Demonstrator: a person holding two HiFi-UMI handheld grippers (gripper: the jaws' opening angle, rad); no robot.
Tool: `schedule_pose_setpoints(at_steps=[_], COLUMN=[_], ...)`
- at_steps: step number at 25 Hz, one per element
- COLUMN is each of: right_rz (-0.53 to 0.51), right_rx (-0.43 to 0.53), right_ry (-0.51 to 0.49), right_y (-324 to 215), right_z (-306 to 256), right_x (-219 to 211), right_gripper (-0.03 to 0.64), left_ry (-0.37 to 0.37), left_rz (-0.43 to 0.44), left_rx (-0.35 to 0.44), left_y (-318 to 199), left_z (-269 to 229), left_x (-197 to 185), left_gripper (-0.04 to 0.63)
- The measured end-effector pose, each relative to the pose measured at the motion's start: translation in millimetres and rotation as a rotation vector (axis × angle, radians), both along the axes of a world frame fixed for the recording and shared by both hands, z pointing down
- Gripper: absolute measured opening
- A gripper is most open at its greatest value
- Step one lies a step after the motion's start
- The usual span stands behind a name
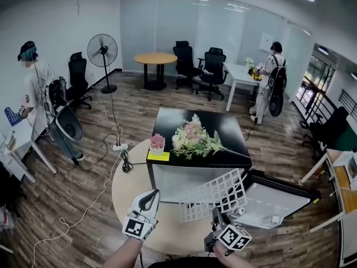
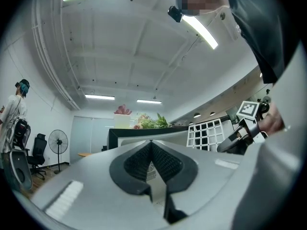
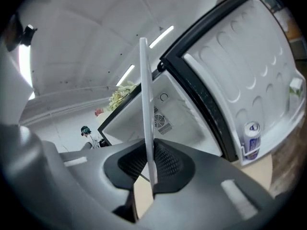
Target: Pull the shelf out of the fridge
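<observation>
Down in the lower middle of the head view, the right tongs (image 1: 218, 215) are clamped narrow on the near edge of the white wire shelf (image 1: 215, 194). The shelf is held up tilted in front of the open black fridge (image 1: 189, 121), above the round surface (image 1: 131, 188). In the right gripper view the shelf shows edge-on as a thin white bar rising between the two pads, with the pale fridge interior behind it.

The fridge door (image 1: 279, 197) hangs open toward the lower right of the frame, and a can (image 3: 251, 139) stands in its rack. The left tongs (image 1: 149, 199) sit at the lower left of the shelf, apart from it. Their own view shows the pads closed together with nothing between them. On top of the fridge lie flowers (image 1: 195, 139) beside a small pot (image 1: 157, 144).
</observation>
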State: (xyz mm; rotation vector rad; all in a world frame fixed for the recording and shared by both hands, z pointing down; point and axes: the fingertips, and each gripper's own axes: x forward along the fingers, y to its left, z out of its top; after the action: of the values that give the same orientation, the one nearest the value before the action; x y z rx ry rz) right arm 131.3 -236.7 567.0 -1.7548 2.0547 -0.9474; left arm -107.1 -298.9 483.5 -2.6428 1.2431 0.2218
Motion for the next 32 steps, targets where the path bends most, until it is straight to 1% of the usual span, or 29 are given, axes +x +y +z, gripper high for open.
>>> schedule_pose_setpoints(at_steps=[8,11,15,18,21,24,28,30,32], right_rz=[0.0,0.0,0.013,0.036,0.062,0.058,0.07,0.078,0.081], right_rx=[0.109,0.154,0.218,0.276,0.322,0.333,0.339,0.342,0.346], right_ry=[0.352,0.479,0.596,0.642,0.689,0.708,0.693,0.689,0.705], right_y=[14,18,23,27,31,32,34,34,36], right_z=[-16,-24,-37,-50,-60,-59,-56,-58,-60], right_x=[20,26,33,38,44,45,47,49,51], right_gripper=[0.035,0.035,0.035,0.035,0.034,0.034,0.034,0.034,0.034], left_ry=[-0.001,-0.018,-0.034,-0.033,-0.01,0.001,-0.003,-0.001,0.002], left_rz=[0.024,0.024,0.029,0.037,0.046,0.059,0.07,0.069,0.061], left_rx=[-0.006,-0.012,-0.013,-0.002,-0.005,-0.001,0.002,0.007,0.011], left_y=[0,1,3,5,9,15,18,18,18], left_z=[2,4,7,5,3,-1,-1,0,0], left_x=[15,21,30,36,42,49,55,56,55], left_gripper=[0.0,0.0,0.0,0.0,0.0,0.0,0.0,0.0,0.0])
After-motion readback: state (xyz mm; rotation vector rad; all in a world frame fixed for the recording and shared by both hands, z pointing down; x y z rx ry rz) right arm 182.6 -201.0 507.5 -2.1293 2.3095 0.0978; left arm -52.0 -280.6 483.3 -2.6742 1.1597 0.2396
